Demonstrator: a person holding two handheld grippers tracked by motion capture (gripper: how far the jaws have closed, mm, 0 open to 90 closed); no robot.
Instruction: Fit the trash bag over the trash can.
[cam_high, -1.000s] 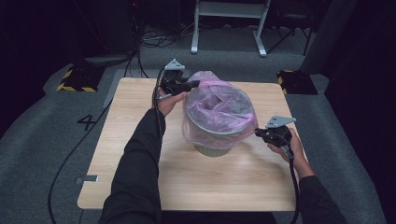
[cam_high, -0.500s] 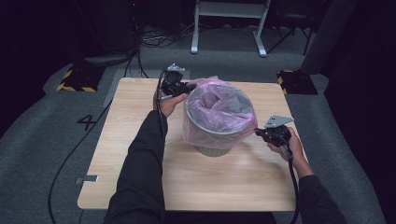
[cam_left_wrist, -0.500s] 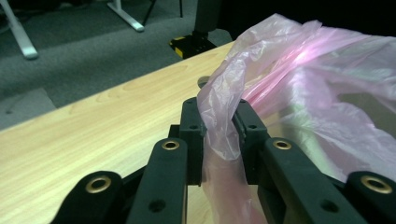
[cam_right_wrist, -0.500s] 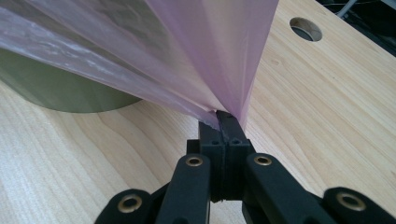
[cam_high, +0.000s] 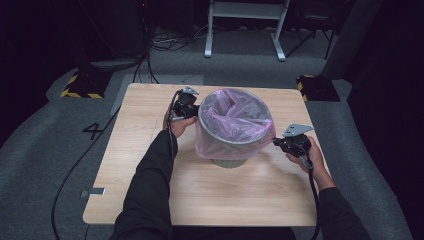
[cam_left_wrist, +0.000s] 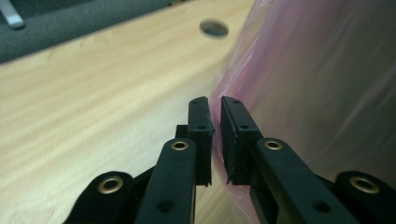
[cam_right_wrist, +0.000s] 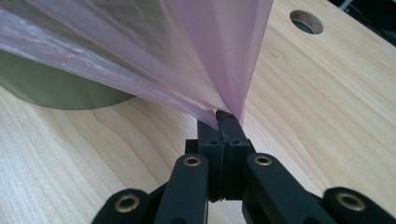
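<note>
Both grippers' fingers (cam_right_wrist: 219, 122) pinch the pink bag (cam_high: 235, 117), the left's (cam_left_wrist: 212, 119) seemingly loosely.

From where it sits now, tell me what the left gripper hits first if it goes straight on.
The left gripper points along the side of the pink bag, a fold of it between its jaws. Straight on, it would likely keep brushing the bag, then pass over bare table; depth is hard to judge.

Left claw (cam_left_wrist: 215, 122) nipping pink bag (cam_left_wrist: 322, 84) over table (cam_left_wrist: 93, 93)
</note>
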